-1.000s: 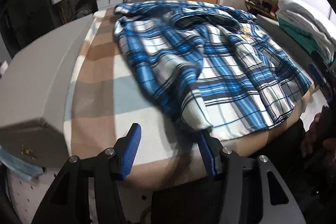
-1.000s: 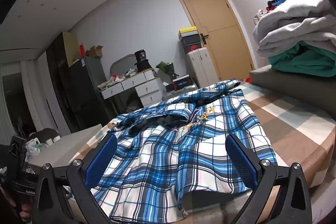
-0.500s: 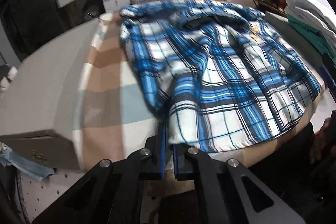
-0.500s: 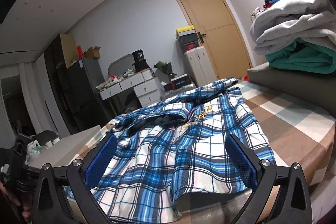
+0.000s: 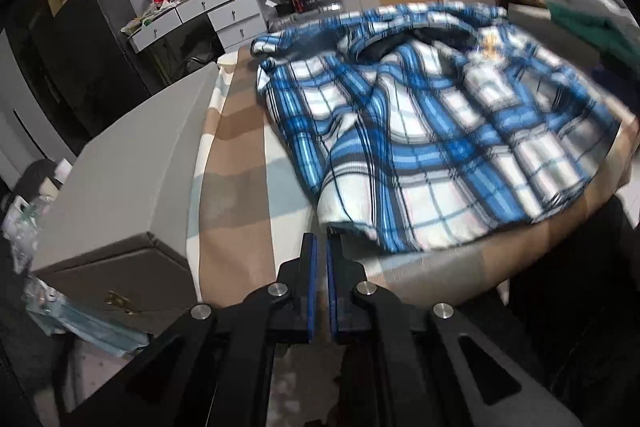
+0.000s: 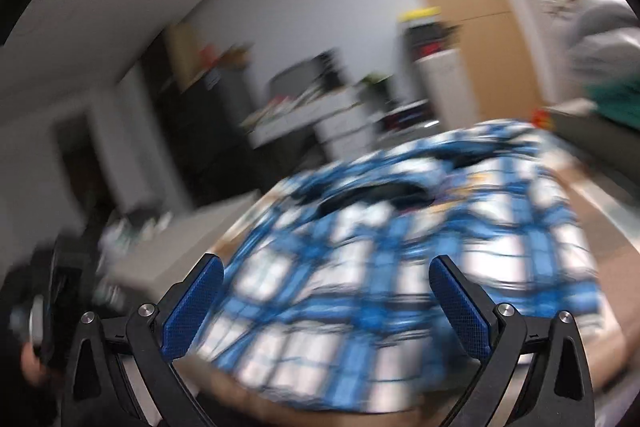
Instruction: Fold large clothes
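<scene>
Blue-and-white plaid flannel shirt (image 5: 432, 131) spread on striped bed (image 5: 236, 211), left hand-held gripper (image 5: 320, 247) closed together just beside the near cuff, nothing visibly clamped, right hand-held gripper (image 6: 326, 275) held wide apart.

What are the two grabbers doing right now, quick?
Left gripper: closed; the blue-and-white plaid shirt cuff lies just at its tips, so a pinch cannot be confirmed.
Right gripper: open, holding nothing.

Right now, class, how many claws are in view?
2. The left claw is shut at the plaid shirt's near edge; the right claw is open, facing its hem.
</scene>
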Demonstrator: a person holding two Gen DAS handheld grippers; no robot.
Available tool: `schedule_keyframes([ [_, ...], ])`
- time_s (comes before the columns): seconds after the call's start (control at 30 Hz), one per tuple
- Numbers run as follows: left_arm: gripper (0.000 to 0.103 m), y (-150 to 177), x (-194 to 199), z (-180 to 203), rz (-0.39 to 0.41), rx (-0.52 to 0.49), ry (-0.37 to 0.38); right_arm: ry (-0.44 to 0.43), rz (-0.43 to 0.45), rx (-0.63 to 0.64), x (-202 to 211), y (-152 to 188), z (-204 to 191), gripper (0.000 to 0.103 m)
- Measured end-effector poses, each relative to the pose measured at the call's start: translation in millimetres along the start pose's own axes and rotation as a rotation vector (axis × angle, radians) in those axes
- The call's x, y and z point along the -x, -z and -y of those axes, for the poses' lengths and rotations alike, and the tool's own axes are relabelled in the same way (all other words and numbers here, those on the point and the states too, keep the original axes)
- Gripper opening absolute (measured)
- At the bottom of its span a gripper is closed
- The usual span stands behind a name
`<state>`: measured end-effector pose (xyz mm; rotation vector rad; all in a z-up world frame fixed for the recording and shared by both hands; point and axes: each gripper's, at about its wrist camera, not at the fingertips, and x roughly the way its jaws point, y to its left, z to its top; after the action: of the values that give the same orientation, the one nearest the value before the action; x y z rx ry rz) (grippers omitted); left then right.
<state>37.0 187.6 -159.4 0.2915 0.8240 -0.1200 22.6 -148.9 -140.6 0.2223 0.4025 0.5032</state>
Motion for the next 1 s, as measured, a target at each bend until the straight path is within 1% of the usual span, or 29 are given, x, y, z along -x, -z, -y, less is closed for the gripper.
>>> schedule_keyframes([
  [0.07,0.001,-2,1,-6,0.010,0.037,0.034,-0.111,-0.058,0.127,-9,-1,-30,0.103],
  [0.1,0.001,-3,-1,-8,0.005,0.052,0.045,-0.142,-0.086,0.184,-13,2,-43,0.103],
  [0.13,0.001,-3,-3,-12,0.002,0.071,0.061,-0.141,-0.130,0.263,-21,6,-59,0.103],
  [0.17,0.001,-3,-6,-13,0.001,0.083,0.075,-0.122,-0.169,0.321,-28,12,-69,0.102],
  [0.23,0.001,-4,-8,-16,0.001,0.114,0.118,-0.109,-0.233,0.373,-40,24,-78,0.094],
  [0.3,0.001,-4,-7,-15,0.012,0.123,0.145,-0.109,-0.317,0.395,-54,33,-80,0.072],
  [0.33,0.001,-5,-6,-15,0.022,0.125,0.148,-0.092,-0.347,0.397,-60,35,-79,0.070],
  [0.4,0.001,-6,-6,-14,0.030,0.119,0.160,-0.084,-0.416,0.406,-69,41,-79,0.061],
  [0.47,0.001,-6,-6,-14,0.036,0.117,0.174,-0.057,-0.426,0.441,-70,45,-80,0.061],
  [0.5,0.001,-6,-6,-14,0.039,0.112,0.177,-0.032,-0.433,0.448,-71,47,-79,0.060],
  [0.53,0.001,-6,-7,-13,0.039,0.106,0.182,-0.027,-0.443,0.440,-72,47,-76,0.056],
  [0.6,0.001,-7,-8,-11,0.040,0.094,0.195,-0.019,-0.479,0.418,-74,47,-69,0.039],
  [0.63,0.001,-7,-8,-11,0.041,0.093,0.206,-0.008,-0.478,0.425,-74,47,-67,0.035],
  [0.7,0.001,-6,-8,-12,0.041,0.090,0.218,0.032,-0.461,0.467,-71,48,-67,0.019],
  [0.73,0.001,-6,-8,-11,0.042,0.090,0.214,0.060,-0.462,0.468,-71,47,-66,0.008],
  [0.77,0.001,-6,-9,-11,0.040,0.091,0.214,0.071,-0.470,0.460,-72,45,-63,0.002],
  [0.83,0.001,-6,-10,-11,0.037,0.094,0.221,0.092,-0.453,0.410,-69,39,-54,0.002],
  [0.87,0.001,-5,-10,-10,0.037,0.094,0.225,0.110,-0.429,0.384,-65,34,-49,0.002],
  [0.93,0.001,-4,-11,-7,0.026,0.086,0.236,0.157,-0.396,0.376,-57,29,-44,0.002],
  [1.0,0.001,-3,-12,-4,0.015,0.068,0.236,0.196,-0.392,0.383,-53,29,-41,0.002],
])
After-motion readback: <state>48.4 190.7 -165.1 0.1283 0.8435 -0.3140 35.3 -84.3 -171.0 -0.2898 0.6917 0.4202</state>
